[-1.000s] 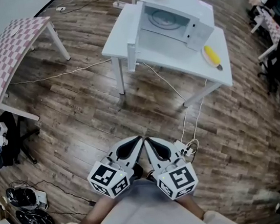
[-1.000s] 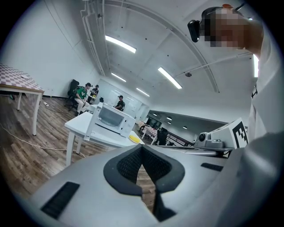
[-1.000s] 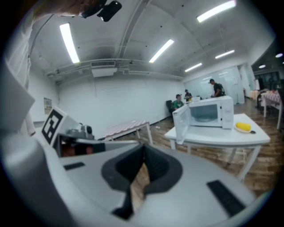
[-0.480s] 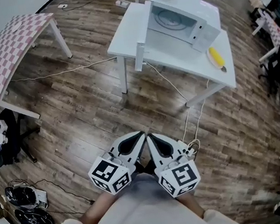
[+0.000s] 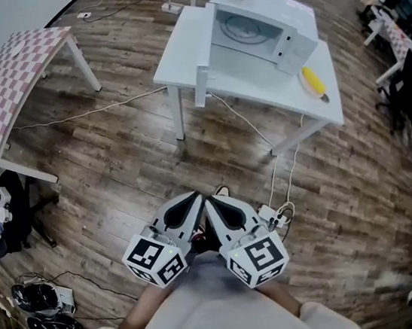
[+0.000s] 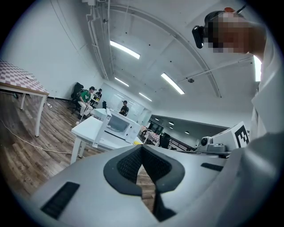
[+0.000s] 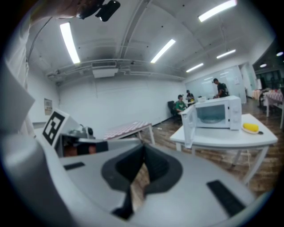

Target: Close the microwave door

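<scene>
At the table's (image 5: 256, 88) far edge sits the microwave (image 5: 263, 30), door (image 5: 202, 69) standing wide open toward the near left edge. Left tongs (image 5: 195, 198) and right tongs (image 5: 212, 199) are both pressed together, empty, well apart from it. Risks: tripping on the floor cable (image 5: 280, 180) walking up; a hard shove slides the microwave or bounces the door back.

Looks along the left hand-held gripper (image 6: 142, 150), low in the frame, jaws met at the tips with nothing between. Beyond it at centre left, shows a white microwave (image 6: 120, 125) on a white worktop (image 6: 88, 129), door (image 6: 104, 127) swung open. Catches a checkered table (image 6: 20, 80) at the left edge of the frame and wooden floor (image 6: 26, 150) beneath.
</scene>
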`<state>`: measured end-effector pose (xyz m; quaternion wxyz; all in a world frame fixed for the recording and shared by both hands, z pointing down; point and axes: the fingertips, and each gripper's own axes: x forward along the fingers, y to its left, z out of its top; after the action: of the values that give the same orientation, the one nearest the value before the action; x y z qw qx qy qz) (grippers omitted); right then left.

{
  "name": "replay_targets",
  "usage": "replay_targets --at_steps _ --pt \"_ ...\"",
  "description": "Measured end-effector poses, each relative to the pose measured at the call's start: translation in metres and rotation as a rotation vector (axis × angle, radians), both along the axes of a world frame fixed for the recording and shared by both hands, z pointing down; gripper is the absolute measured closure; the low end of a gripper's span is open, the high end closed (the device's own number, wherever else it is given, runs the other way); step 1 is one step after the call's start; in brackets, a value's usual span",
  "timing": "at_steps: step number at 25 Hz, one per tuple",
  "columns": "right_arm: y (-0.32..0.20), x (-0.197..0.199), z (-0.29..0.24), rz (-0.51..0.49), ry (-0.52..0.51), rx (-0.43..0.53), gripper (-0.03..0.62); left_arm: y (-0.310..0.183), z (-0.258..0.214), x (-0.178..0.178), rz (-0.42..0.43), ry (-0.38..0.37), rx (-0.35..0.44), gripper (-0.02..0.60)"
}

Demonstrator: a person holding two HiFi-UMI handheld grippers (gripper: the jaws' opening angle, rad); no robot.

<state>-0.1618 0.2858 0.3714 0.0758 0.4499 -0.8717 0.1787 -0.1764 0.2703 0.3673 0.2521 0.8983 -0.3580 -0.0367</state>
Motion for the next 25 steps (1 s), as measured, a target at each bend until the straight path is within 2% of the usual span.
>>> replay_targets --at_steps 6,25 --pt "-0.015 -0.002 -0.005 0.014 0.002 -0.003 0.571 -0.015 -0.006 -0.003 -0.008 0.032 0.003 0.568" --pt "-0.055 0.023 0.002 0.029 -0.003 -0.024 0.571 -0.056 0.002 0.023 0.016 0.029 -0.027 0.568"
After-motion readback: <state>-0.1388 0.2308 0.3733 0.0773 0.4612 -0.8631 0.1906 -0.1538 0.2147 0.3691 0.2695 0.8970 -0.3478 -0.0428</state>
